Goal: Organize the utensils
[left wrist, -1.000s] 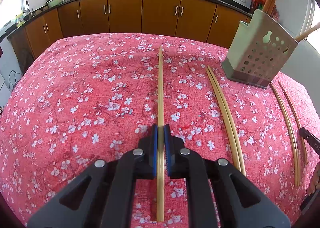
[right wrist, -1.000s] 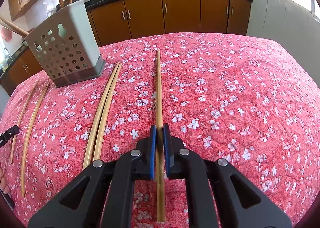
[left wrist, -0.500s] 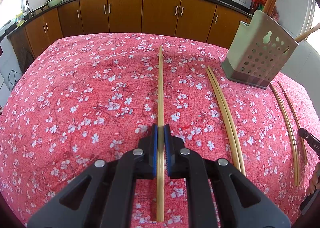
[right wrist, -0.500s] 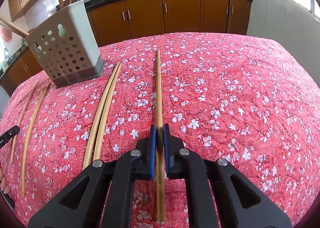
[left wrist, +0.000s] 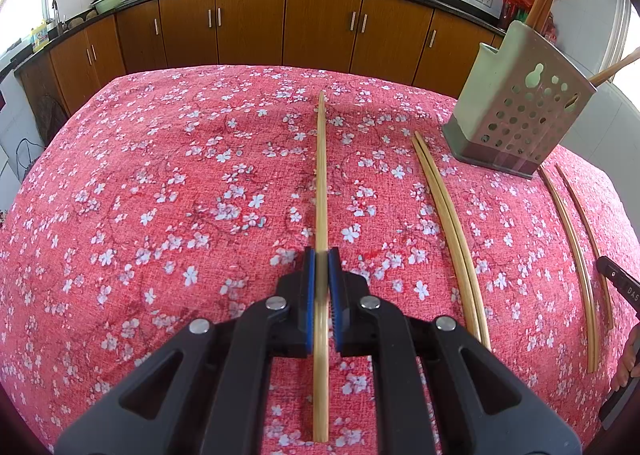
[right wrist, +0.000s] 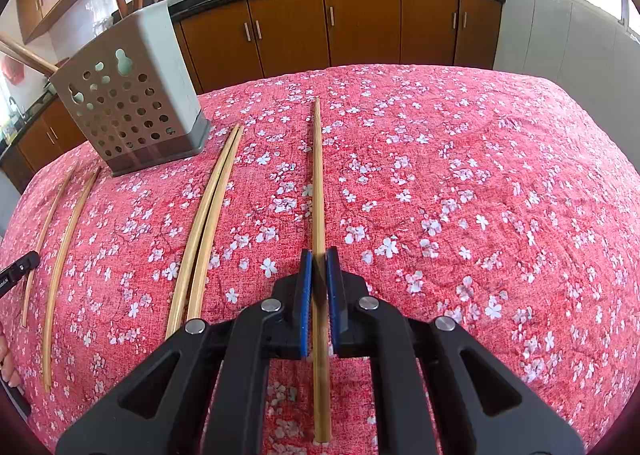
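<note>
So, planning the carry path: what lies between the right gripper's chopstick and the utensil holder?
In the right wrist view, a pair of chopsticks lies on the cloth between the held chopstick and the utensil holder.

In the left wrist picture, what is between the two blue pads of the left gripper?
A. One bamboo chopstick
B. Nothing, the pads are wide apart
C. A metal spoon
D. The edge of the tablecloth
A. The left gripper is shut on one bamboo chopstick, which runs forward between its blue pads over the red flowered tablecloth.
</note>
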### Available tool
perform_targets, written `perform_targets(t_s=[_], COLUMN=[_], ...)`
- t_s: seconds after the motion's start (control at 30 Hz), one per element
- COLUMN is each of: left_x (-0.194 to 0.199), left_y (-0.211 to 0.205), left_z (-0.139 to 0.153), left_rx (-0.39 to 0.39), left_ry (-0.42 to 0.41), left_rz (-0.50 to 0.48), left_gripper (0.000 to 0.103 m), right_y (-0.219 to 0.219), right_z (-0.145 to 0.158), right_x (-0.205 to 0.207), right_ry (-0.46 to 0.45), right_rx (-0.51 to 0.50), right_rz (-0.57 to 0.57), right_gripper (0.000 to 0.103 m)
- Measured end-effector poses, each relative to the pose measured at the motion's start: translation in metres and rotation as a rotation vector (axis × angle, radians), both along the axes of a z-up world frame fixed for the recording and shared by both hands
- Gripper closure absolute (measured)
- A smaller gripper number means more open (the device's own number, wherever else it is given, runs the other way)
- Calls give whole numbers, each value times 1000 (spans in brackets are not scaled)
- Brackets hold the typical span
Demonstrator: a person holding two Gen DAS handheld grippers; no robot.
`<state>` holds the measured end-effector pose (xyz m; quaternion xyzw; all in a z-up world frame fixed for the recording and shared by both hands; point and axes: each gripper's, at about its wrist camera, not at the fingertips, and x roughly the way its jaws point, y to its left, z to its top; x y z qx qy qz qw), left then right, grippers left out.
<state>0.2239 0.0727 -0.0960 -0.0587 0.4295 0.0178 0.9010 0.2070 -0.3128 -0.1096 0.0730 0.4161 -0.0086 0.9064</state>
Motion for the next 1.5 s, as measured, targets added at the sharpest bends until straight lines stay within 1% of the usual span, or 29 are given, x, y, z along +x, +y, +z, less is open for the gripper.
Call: perform_targets(t_s=[0.9, 1.0, 1.17, 1.3, 1.33, 1.4, 1.43, 1.5], left_x=[-1, -9, -27, -28, -28, -32, -35, -39], left_y=[0, -6, -13, -17, -16, -15, -16, -12], left_z=[1, 2, 3, 4, 5, 15, 25, 43], left_rx=[-1, 30, 61, 87, 96, 97, 97, 94], left_ry=[3, 6, 10, 14, 14, -12, -39, -86], left_rz=[0, -21, -42, -49, -50, -57, -59, -59], left_gripper=[92, 92, 92, 95, 95, 95, 95, 95], right_y=[0, 3, 3, 5, 5, 4, 3, 2], right_z=[0, 0, 0, 3, 6, 21, 28, 52], right_x=[-1, -8, -17, -18, -19, -25, -26, -31], right_ry=[1, 3, 1, 0, -8, -62, -84, -156], right_rx=[-9, -20, 1, -14, -16, -11, -14, -25], right_rz=[3, 14, 23, 23, 19, 15, 14, 9], right_gripper=[94, 94, 94, 95, 95, 95, 95, 95])
